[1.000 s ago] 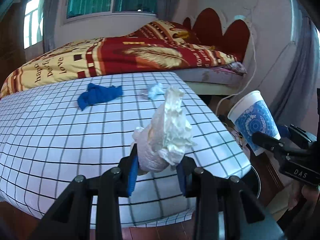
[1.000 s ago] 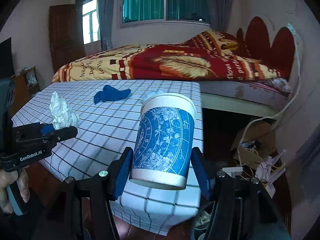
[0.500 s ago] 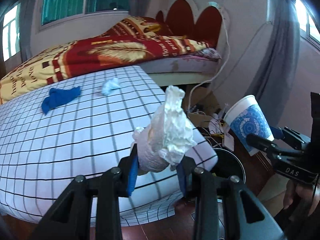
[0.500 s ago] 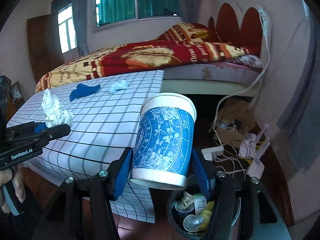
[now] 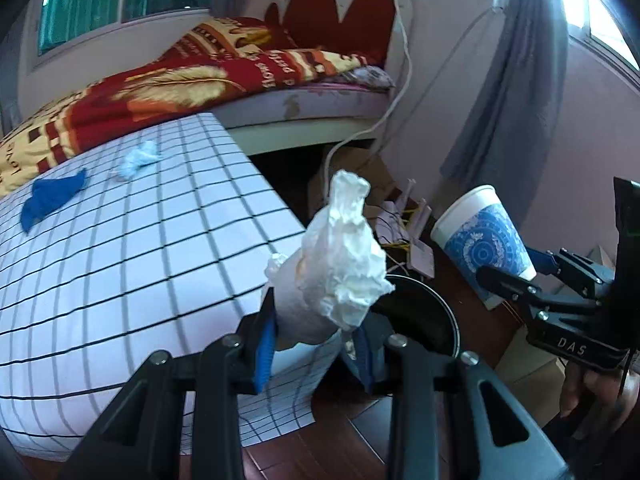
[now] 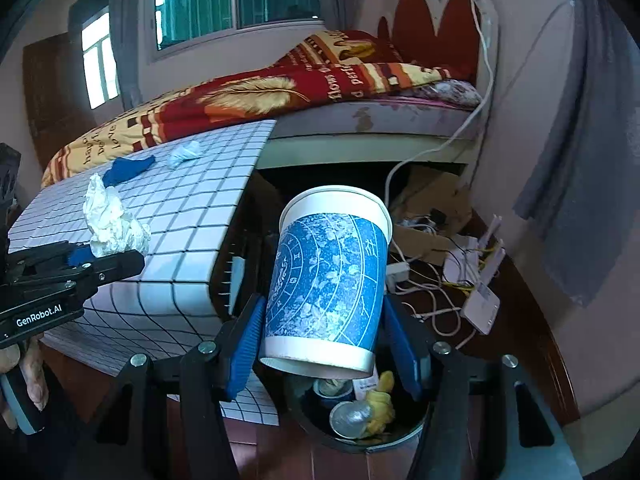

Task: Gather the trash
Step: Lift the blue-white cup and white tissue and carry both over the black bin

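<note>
My left gripper [image 5: 314, 350] is shut on a crumpled white tissue [image 5: 340, 264], held off the right edge of the checked table [image 5: 120, 264] and beside the rim of a black trash bin [image 5: 432, 316]. The same tissue [image 6: 110, 218] and left gripper [image 6: 100, 258] show at the left of the right wrist view. My right gripper [image 6: 326, 342] is shut on a blue-and-white paper cup [image 6: 330, 280], upright and slightly tilted, directly above the trash bin [image 6: 356, 416], which holds several pieces of rubbish. In the left wrist view the cup [image 5: 482, 246] hangs right of the bin.
A blue cloth [image 5: 50, 198] and a pale blue tissue wad [image 5: 138, 158] lie on the table's far side. Behind stands a bed [image 6: 360, 116] with a red-and-yellow blanket. Cables, a white router [image 6: 480, 304] and cardboard clutter the floor right of the bin.
Both grippers have swung right and slightly down, off the table's edge, carrying the tissue and the cup. The trash bin has come into view under them. Both grips are unchanged.
</note>
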